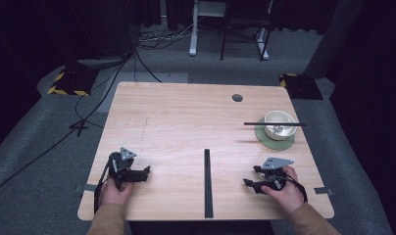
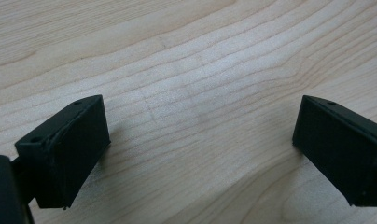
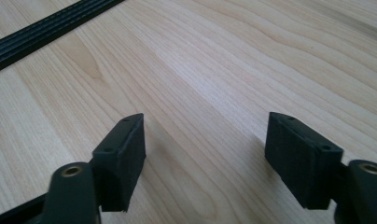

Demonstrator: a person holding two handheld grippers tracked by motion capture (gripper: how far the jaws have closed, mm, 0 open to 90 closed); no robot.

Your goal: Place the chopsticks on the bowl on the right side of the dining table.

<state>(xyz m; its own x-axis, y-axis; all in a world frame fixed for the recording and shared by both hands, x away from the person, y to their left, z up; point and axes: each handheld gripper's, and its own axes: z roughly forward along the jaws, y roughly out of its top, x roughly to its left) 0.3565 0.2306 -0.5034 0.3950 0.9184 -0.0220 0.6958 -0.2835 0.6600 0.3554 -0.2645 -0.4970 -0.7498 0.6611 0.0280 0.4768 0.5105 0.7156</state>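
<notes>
While both rest low on pale wooden table (image 1: 186,117) | L gripper (image 1: 146,172) jaws wide, nothing between | R gripper (image 1: 251,176) jaws wide (long black strip (image 1: 207,183) lies between grippers)

We see the right gripper (image 3: 205,161) low over the bare wooden table (image 3: 252,60), jaws spread wide with nothing between them. A black ribbed strip (image 3: 46,32) crosses the table's far left corner.

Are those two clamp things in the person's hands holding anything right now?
No. The left gripper and right gripper are both open, with bare table between their fingers.
</notes>
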